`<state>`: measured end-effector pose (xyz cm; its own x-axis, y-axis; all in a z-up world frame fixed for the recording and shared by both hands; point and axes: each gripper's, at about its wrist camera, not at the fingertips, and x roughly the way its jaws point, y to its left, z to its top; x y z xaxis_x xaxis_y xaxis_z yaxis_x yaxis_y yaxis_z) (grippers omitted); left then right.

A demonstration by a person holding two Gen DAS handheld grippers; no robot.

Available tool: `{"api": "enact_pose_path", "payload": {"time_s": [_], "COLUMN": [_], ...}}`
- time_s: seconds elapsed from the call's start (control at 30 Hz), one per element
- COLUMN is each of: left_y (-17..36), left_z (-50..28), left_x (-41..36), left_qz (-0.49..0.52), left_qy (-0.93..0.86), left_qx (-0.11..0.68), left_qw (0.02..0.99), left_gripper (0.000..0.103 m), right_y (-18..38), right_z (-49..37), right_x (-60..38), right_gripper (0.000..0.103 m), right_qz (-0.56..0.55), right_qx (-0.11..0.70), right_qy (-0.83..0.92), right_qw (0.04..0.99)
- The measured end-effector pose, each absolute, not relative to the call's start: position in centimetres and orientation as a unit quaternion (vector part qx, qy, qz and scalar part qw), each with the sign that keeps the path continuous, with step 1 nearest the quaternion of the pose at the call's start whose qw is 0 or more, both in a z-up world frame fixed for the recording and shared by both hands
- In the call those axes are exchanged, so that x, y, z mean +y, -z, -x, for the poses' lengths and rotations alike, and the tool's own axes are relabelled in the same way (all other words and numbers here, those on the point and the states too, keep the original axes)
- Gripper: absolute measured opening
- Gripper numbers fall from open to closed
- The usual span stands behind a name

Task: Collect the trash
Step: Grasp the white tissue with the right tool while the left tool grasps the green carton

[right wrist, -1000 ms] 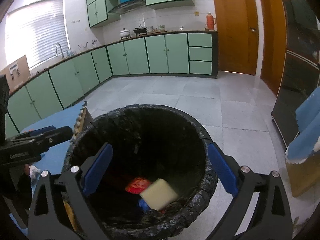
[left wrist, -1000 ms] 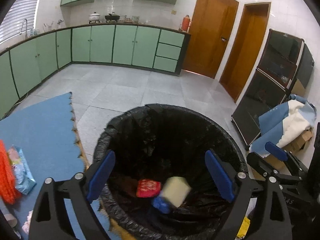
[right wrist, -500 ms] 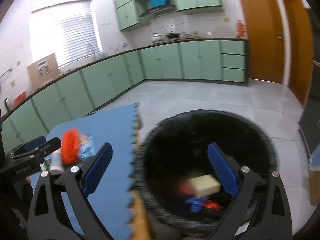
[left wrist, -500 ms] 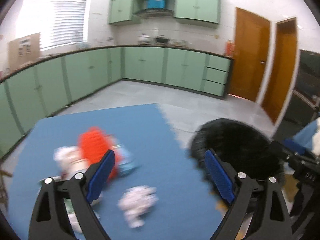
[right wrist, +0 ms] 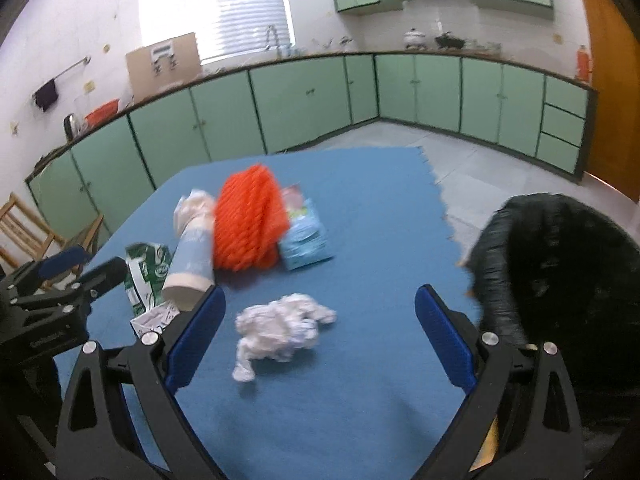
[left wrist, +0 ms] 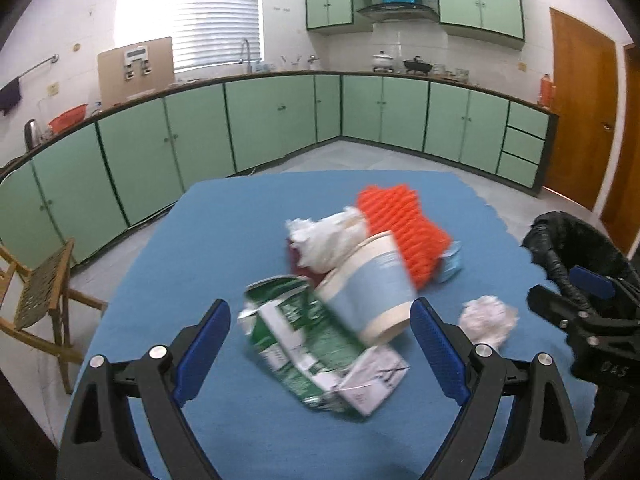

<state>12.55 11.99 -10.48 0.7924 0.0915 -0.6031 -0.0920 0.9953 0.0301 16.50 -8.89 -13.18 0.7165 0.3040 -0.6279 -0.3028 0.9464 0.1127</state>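
left tool (left wrist: 320,344) being held spread over green carton (left wrist: 304,344) and paper cup (left wrist: 370,290) | right tool (right wrist: 320,336) being held spread, crumpled tissue (right wrist: 282,326) lying between fingers | bin (right wrist: 568,280) to its right

One carton (left wrist: 304,344); one cup (left wrist: 368,288); one orange net (left wrist: 404,228); two tissue wads (right wrist: 280,328).

I see a blue mat (left wrist: 208,240) with a jagged puzzle edge covering the surface, trash in a loose pile on it: flattened green-and-white carton (left wrist: 304,344), paper cup (left wrist: 368,284) lying on its side touching the carton, orange foam netting (left wrist: 404,232), white tissue wad (left wrist: 324,240) just beside the netting, light blue packet (right wrist: 304,236) touching the netting. Crumpled white paper (right wrist: 280,324) lies alone, apart from the pile. Cup and carton are motion-blurred in my left view.
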Motion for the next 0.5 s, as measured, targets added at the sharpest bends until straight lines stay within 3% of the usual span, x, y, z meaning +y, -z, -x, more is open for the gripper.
{"api": "enact_pose_path", "payload": {"time_s": [0.33, 0.4, 0.5], "left_y": [12.9, 13.2, 13.8], "left_z": [-12.7, -12.7, -12.9], "left_x": [13.7, 14.0, 14.2], "left_qz": [0.013, 0.016, 0.02], "left_qy": [-0.056, -0.057, -0.056], "left_qx": [0.348, 0.353, 0.361], "left_qw": [0.936, 0.934, 0.931], "left_gripper": [0.089, 0.089, 0.089], "right_y": [16.7, 16.9, 17.3], "right_z": [-18.4, -18.7, -18.7], "right_x": [-6.1, -6.0, -5.7], "right_gripper": [0.077, 0.069, 0.046], "right_qz": [0.024, 0.022, 0.018], "right_qx": [0.396, 0.405, 0.422], "right_qy": [-0.159, -0.165, -0.191], "right_qw": [0.904, 0.899, 0.886]}}
